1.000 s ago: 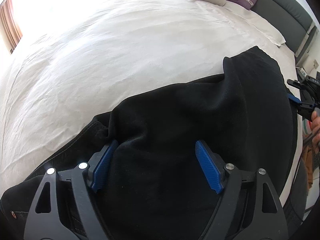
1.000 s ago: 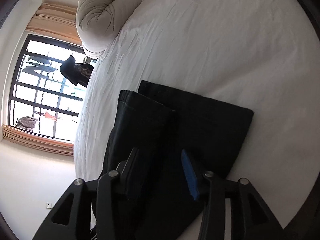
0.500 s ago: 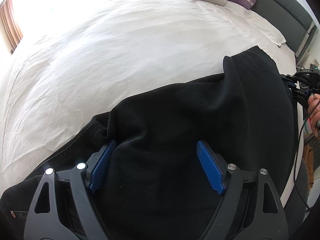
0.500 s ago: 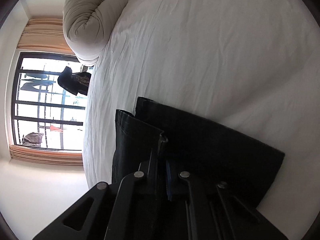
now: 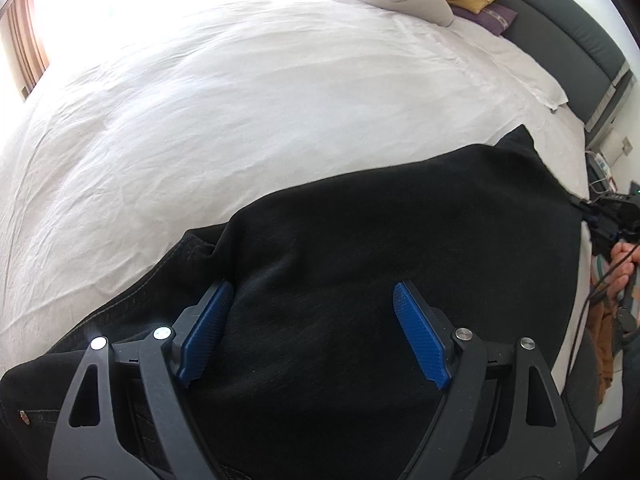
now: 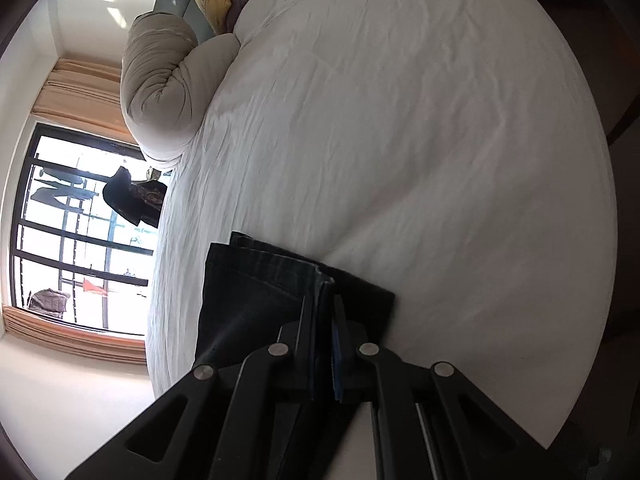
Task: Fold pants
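While the right tongs [image 6: 325, 334] pinch the stacked hems of the pants [image 5: 380, 264], the left tongs [image 5: 312, 336] gape, holding nothing; lift both cuffs evenly across the bed [image 5: 240, 112].

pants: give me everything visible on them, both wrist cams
The pants are black, denim-looking with visible seam stitching, lying lengthwise on the white bedsheet, legs stacked. A rivet shows near the waist end. The left tool is over the fabric, open, nothing between its pads. The right tool is shut on the layered hems at the leg end.
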{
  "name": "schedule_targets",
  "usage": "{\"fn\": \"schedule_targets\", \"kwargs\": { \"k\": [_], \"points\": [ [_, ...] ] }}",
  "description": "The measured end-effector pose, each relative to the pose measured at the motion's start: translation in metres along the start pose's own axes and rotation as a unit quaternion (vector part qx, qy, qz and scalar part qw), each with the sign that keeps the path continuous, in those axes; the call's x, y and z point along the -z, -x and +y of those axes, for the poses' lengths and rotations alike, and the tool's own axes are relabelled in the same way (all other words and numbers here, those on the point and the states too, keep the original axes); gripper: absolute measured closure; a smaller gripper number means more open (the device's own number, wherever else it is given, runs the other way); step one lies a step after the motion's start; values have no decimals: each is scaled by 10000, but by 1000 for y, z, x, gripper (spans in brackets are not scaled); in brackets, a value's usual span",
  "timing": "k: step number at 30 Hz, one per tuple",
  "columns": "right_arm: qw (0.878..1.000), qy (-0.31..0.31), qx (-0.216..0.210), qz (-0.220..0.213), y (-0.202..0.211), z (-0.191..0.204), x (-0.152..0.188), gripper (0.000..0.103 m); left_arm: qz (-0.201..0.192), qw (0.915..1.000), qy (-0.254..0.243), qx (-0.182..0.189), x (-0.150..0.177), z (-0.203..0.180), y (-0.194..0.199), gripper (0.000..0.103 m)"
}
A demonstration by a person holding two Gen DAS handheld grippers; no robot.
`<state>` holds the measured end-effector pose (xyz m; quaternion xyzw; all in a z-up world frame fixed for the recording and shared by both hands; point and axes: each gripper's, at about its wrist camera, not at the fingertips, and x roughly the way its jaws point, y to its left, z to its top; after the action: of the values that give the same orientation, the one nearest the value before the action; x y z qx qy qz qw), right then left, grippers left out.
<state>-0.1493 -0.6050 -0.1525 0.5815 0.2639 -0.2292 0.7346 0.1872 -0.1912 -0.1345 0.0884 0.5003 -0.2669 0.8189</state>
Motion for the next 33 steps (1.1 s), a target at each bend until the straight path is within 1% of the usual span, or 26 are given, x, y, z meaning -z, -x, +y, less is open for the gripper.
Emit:
{"fn": "schedule_targets", "kwargs": {
  "k": [3,4,6,8,10,11,13,15,16,17,18,19,20,21,22,23,25,27,28,30,31,32,33],
  "points": [
    [9996,262,95,-61,6,5,1,96,4,10000,20,-41,0,1,-3,21],
    [9995,260,163,-45,5,3,2,96,1,10000,19,-52,0,1,-3,21],
    [9998,152,142,-79,8,-3,4,96,-20,10000,26,-53,0,0,-2,21],
    [9993,299,177,-168,12,1,5,96,-11,10000,-5,-55,1,0,-3,21],
    [9990,360,279,-4,3,-2,4,95,0,10000,-36,-65,1,0,-4,20],
    [9988,350,297,147,-4,-5,3,98,-1,10000,-30,-58,2,1,-5,20],
    [9989,312,299,184,-4,-8,1,98,-4,10000,-16,-44,2,0,-3,20],
    [9982,294,467,239,3,-3,0,93,27,10000,7,-17,3,2,0,20],
    [9972,363,622,174,10,3,-1,90,47,10000,15,5,3,3,4,20],
    [9940,592,924,-19,20,16,-2,79,17,10000,25,42,3,3,10,20],
    [9897,858,1127,-223,28,28,-2,75,-53,10000,22,76,3,4,17,20],
    [9848,1164,1222,-423,36,43,-2,72,-117,9999,17,108,5,4,22,20],
    [9814,1447,1157,-500,42,59,-3,72,-177,9997,-7,151,6,4,28,20],
    [9790,1736,982,-415,41,79,-2,72,-192,9997,-25,155,8,4,31,20],
    [9751,2072,761,-196,35,99,2,72,-193,9997,-22,141,10,5,32,20],
    [9682,2436,542,180,22,119,11,72,-190,9997,-3,154,11,6,33,20],
    [9530,2883,138,917,-8,146,30,72,-172,9997,41,169,13,8,33,20],
    [9348,3214,54,1508,-43,169,51,72,-155,9997,100,175,17,13,34,20],
    [9278,3252,-40,1826,-59,174,58,72,-152,9996,118,188,18,16,35,20],
    [9187,3159,-20,2369,-94,175,69,72,-141,9996,157,173,21,21,36,20],
    [9164,3084,137,2549,-113,170,72,72,-152,9996,181,166,22,24,37,20],
    [9181,3068,357,2482,-123,164,70,81,-162,9995,216,155,22,27,38,20],
    [9227,3047,606,2284,-131,155,64,93,-181,9994,265,136,24,33,40,20]
  ]
}}
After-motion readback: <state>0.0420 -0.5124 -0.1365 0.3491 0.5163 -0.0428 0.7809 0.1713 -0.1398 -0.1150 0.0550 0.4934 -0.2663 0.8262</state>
